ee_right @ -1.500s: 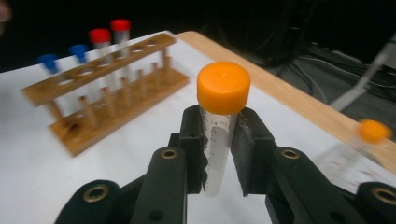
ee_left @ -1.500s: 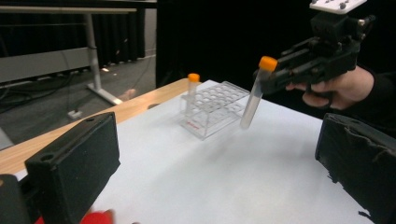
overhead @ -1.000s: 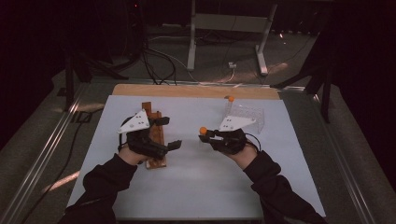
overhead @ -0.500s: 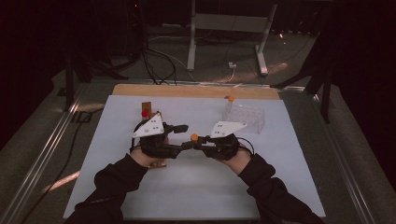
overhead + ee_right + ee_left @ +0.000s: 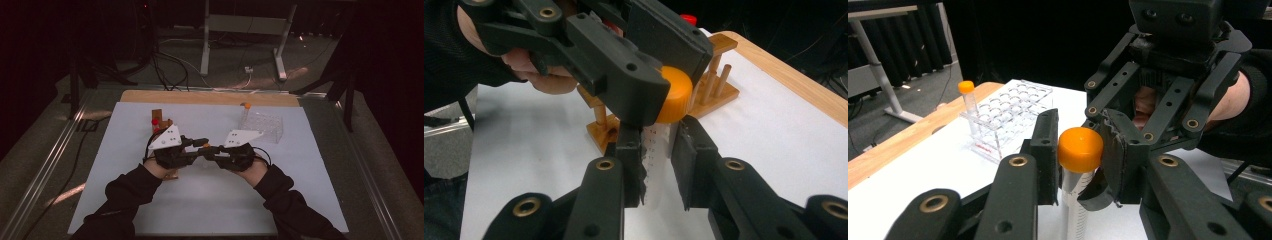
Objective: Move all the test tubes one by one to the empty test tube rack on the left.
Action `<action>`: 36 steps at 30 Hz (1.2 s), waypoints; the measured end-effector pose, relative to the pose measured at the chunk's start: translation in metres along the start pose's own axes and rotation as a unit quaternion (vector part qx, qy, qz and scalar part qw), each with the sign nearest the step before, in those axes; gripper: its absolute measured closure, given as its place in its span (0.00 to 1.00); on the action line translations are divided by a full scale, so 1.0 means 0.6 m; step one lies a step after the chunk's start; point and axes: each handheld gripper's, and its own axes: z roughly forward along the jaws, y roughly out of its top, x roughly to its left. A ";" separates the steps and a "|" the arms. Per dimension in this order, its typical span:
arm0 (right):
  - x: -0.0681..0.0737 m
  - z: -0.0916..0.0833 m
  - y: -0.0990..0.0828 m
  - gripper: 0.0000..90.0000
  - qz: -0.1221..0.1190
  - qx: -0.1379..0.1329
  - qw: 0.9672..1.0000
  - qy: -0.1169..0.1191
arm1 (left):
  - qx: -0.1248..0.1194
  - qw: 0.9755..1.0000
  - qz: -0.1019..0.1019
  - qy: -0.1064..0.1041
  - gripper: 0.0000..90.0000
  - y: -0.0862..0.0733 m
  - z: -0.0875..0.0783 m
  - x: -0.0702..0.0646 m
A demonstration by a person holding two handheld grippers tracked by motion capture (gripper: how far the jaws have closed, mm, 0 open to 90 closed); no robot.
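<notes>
While we look down from the high view, we see the big white table (image 5: 210,210) in the middle of the frame, with the person's two dark sleeves coming up from the bottom. Near the upper right of the table stands a clear rack (image 5: 262,126), and one tube with an orange cap (image 5: 245,106) stands at its far corner. Left of the middle stands a wooden rack (image 5: 159,120) with a red cap on it. Our left gripper (image 5: 200,145) and our right gripper (image 5: 212,150) meet tip to tip in the middle of the frame. Between them is a small tube (image 5: 1075,210). Our right gripper pinches the clear body of the tube, low in the middle of the right gripper view. Our left gripper has just been closing, and now its pads squeeze the tube's orange cap (image 5: 1080,149) from both sides.
</notes>
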 end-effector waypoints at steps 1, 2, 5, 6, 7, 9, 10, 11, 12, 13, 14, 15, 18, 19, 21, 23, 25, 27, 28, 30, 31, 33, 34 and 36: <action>-0.001 0.000 0.000 0.83 0.002 -0.002 1.000 -0.001 | -0.001 1.000 0.001 0.000 0.79 0.001 0.000 0.000; -0.002 -0.001 0.000 0.83 0.004 -0.004 1.000 0.001 | -0.001 1.000 0.002 0.000 0.79 0.002 0.000 0.000; -0.002 -0.001 0.001 0.81 0.007 -0.005 1.000 -0.007 | -0.003 1.000 -0.001 0.001 0.80 0.006 -0.002 0.007; -0.001 -0.002 0.001 0.78 0.005 -0.005 1.000 -0.009 | -0.005 1.000 -0.004 0.003 0.80 0.007 -0.004 0.010; -0.002 -0.002 -0.001 0.75 0.006 -0.007 1.000 -0.013 | -0.006 1.000 -0.004 0.006 0.80 0.009 -0.007 0.013; -0.003 -0.003 -0.004 0.70 0.008 -0.006 1.000 -0.014 | -0.007 1.000 -0.006 0.015 0.80 0.014 -0.012 0.021; -0.004 -0.004 -0.006 0.66 0.010 -0.008 1.000 -0.018 | -0.010 1.000 -0.008 0.017 0.80 0.017 -0.015 0.025; -0.006 -0.005 -0.008 0.61 0.014 -0.010 1.000 -0.020 | -0.012 1.000 -0.010 0.020 0.80 0.020 -0.019 0.029; -0.008 -0.006 -0.010 0.56 0.015 -0.010 1.000 -0.022 | -0.013 1.000 -0.009 0.024 0.80 0.023 -0.022 0.034; -0.009 -0.008 -0.012 0.50 0.017 -0.011 0.999 -0.026 | -0.013 0.999 -0.010 0.030 0.80 0.026 -0.026 0.038; -0.011 -0.009 -0.014 0.42 0.019 -0.014 0.999 -0.027 | -0.015 0.999 -0.011 0.032 0.80 0.029 -0.029 0.043; -0.013 -0.010 -0.016 0.37 0.020 -0.015 0.999 -0.032 | -0.018 0.999 -0.013 0.037 0.80 0.032 -0.033 0.048; -0.018 -0.018 -0.022 0.22 0.028 -0.030 0.998 -0.044 | -0.023 0.998 -0.015 0.056 0.80 0.040 -0.047 0.066; -0.021 -0.021 -0.023 0.19 0.032 -0.033 0.998 -0.047 | -0.025 0.998 -0.017 0.060 0.80 0.043 -0.052 0.072; -0.027 -0.025 -0.026 0.13 0.040 -0.037 0.997 -0.058 | -0.026 0.997 -0.015 0.077 0.80 0.049 -0.061 0.083; -0.033 -0.029 -0.030 0.04 0.044 -0.039 0.997 -0.053 | -0.028 0.995 -0.017 0.089 0.80 0.054 -0.071 0.095; -0.038 -0.033 -0.033 0.04 0.052 -0.040 0.996 -0.052 | -0.031 0.994 -0.021 0.102 0.80 0.057 -0.082 0.110; -0.041 -0.036 -0.036 0.03 0.048 -0.036 0.997 -0.058 | -0.035 0.992 -0.028 0.116 0.80 0.058 -0.094 0.125; -0.042 -0.037 -0.038 0.03 0.049 -0.036 0.996 -0.063 | -0.037 0.991 -0.032 0.124 0.80 0.058 -0.099 0.133; -0.045 -0.039 -0.041 0.03 0.051 -0.040 0.996 -0.067 | -0.034 0.989 -0.034 0.142 0.80 0.057 -0.109 0.148; -0.046 -0.040 -0.043 0.03 0.055 -0.041 0.995 -0.071 | -0.035 0.987 -0.037 0.151 0.80 0.056 -0.113 0.155; -0.049 -0.042 -0.045 0.02 0.053 -0.040 0.995 -0.077 | -0.038 0.985 -0.041 0.163 0.80 0.053 -0.122 0.169; -0.049 -0.042 -0.046 0.02 0.053 -0.040 0.994 -0.082 | -0.041 0.983 -0.042 0.172 0.80 0.052 -0.127 0.176; -0.050 -0.043 -0.047 0.03 0.052 -0.040 0.994 -0.084 | -0.045 0.981 -0.047 0.183 0.80 0.048 -0.136 0.190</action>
